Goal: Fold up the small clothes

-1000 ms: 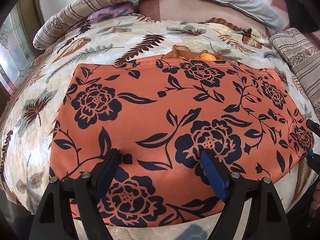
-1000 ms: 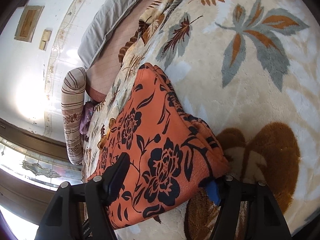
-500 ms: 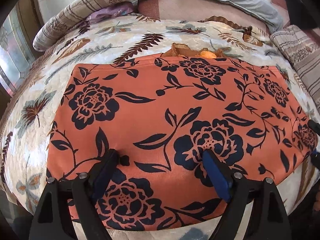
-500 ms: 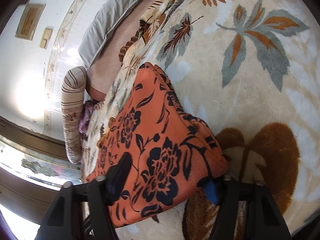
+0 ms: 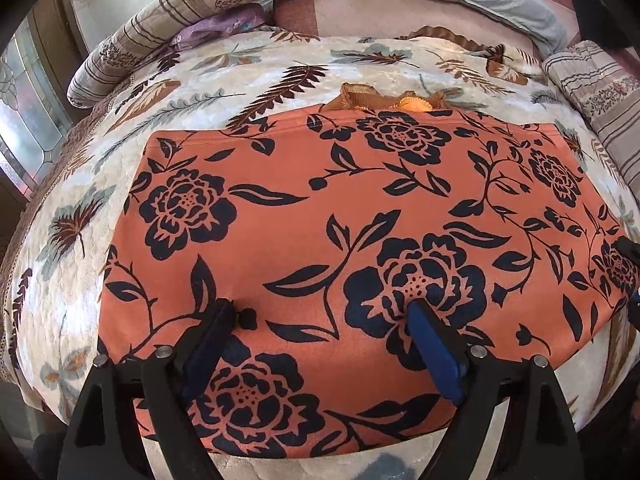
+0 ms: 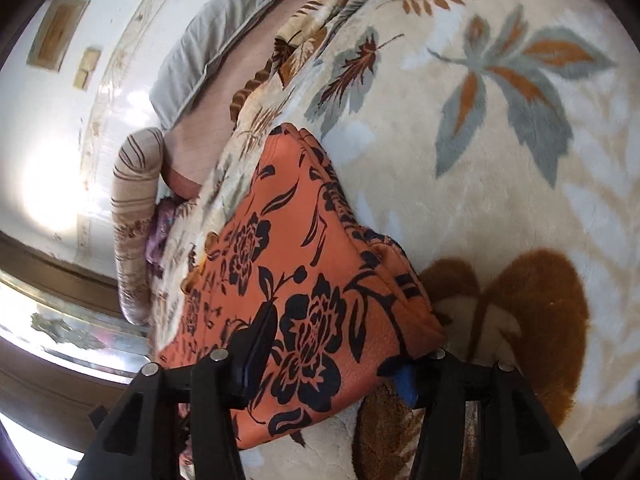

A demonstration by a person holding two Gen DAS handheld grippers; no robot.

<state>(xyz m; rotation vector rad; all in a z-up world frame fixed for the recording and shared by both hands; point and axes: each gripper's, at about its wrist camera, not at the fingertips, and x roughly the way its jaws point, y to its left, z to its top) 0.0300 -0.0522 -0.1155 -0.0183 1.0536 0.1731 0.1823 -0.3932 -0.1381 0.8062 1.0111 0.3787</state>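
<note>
Left wrist view: the left gripper [image 5: 324,320] rests its 2 fingers spread wide on top of the orange flowered garment [image 5: 352,216], pinching nothing, much as a second ago, only a touch wider. In the right wrist view, the right gripper [image 6: 332,344] straddles the garment's [image 6: 304,264] folded corner; its jaws narrowed and are now opening again, the cloth lying between them, so the corner looks to be getting released. The garment lies flat in the middle of the leaf-patterned blanket [image 5: 256,72], folded at least once. A gold scrap [image 5: 380,100] peeks out at the garment's far edge.
</note>
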